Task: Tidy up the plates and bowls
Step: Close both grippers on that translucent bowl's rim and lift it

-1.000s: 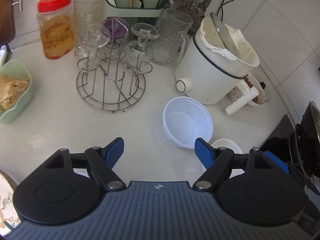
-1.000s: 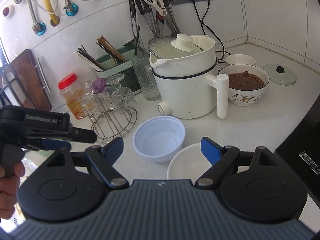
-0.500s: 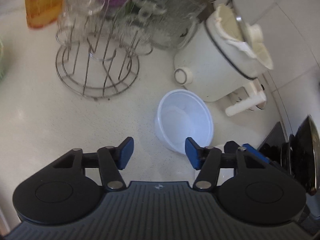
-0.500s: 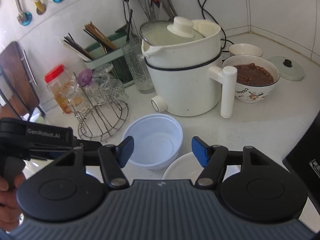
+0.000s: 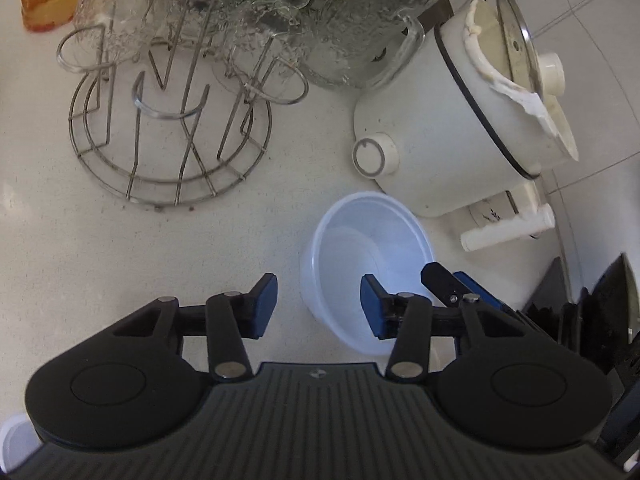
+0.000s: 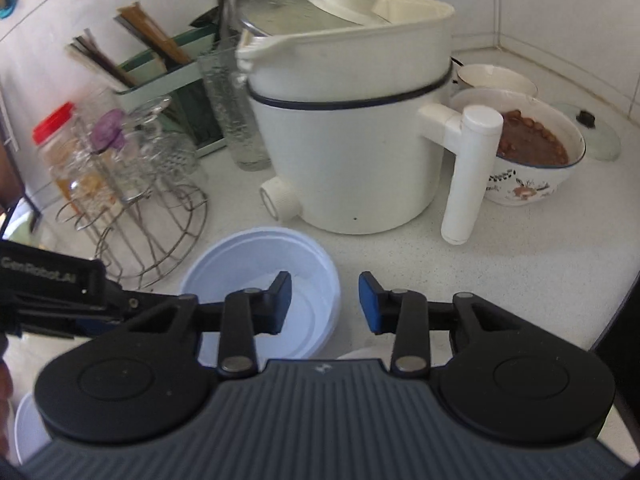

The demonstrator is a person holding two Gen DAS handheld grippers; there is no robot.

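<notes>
A pale blue-white plastic bowl (image 5: 372,248) stands upright on the white counter in front of the electric pot. My left gripper (image 5: 318,306) is open, its jaws on either side of the bowl's near-left rim, one inside and one outside. My right gripper (image 6: 324,300) is open too, straddling the bowl's (image 6: 256,264) right rim. A second white bowl (image 6: 356,354) shows only as a sliver under the right gripper. The other gripper's blue tip (image 5: 456,284) reaches over the bowl from the right.
A white electric pot (image 6: 352,136) with a side handle stands just behind the bowl. A wire glass rack (image 5: 168,120) with glasses is to the left. A patterned bowl of brown food (image 6: 528,160) and a lid (image 6: 596,136) sit to the right. A black stove (image 5: 592,320) is at the far right.
Both grippers have moved forward and down to the plastic bowl and have narrowed their jaws, which now straddle its rim. The bowl has not moved.
</notes>
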